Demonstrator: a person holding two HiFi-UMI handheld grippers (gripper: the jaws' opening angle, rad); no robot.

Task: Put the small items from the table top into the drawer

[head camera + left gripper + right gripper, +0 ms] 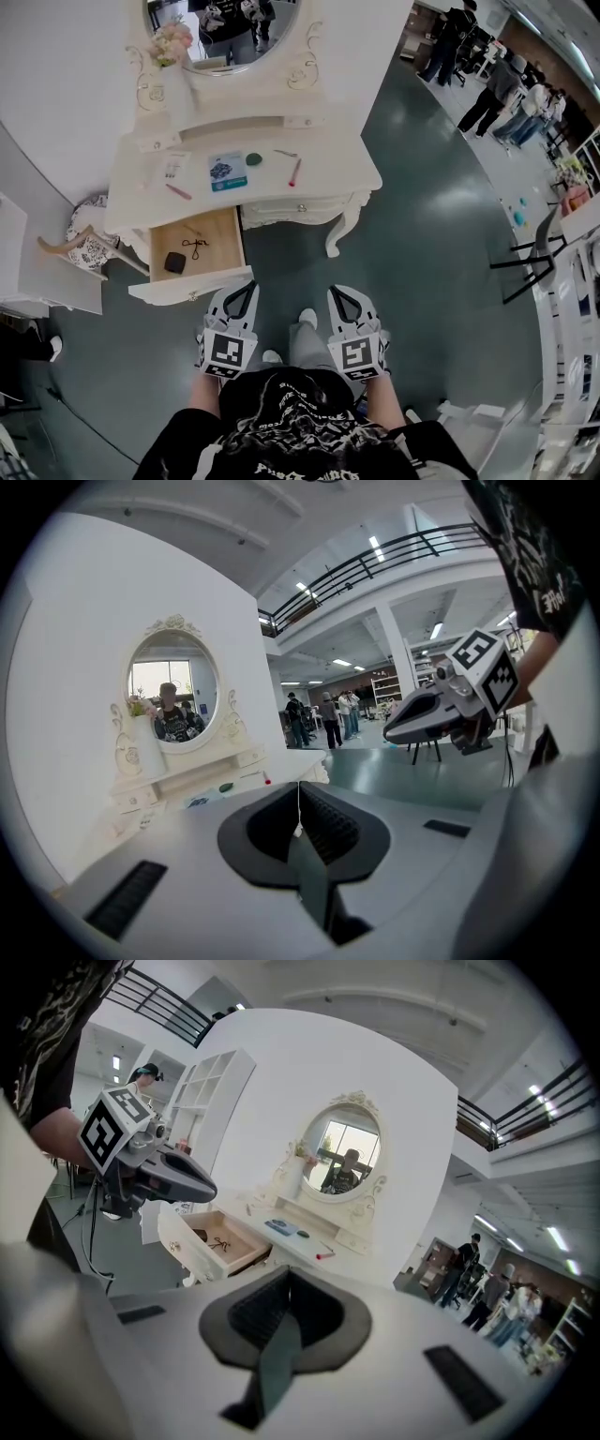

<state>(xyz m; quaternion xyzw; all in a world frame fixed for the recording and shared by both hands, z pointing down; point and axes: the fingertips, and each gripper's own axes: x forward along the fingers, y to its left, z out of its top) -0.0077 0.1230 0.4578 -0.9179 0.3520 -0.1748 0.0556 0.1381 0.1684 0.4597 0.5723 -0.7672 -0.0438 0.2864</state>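
While short of the bench (328,169): step in first.
left gripper (250,285): fingers (325,823) together, empty.
right gripper (334,290): same, shut.
pink pen (178,191): spread wide, pinch mid-shaft.
drawer (217,253): open, ready.

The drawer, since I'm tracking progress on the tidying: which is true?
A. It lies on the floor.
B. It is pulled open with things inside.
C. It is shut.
B: the drawer stands pulled out of the dressing table, with a dark square item on its wooden bottom.

drawer (217,234) open, green disc (253,159), pink pen (295,172) on tabletop (330,156)
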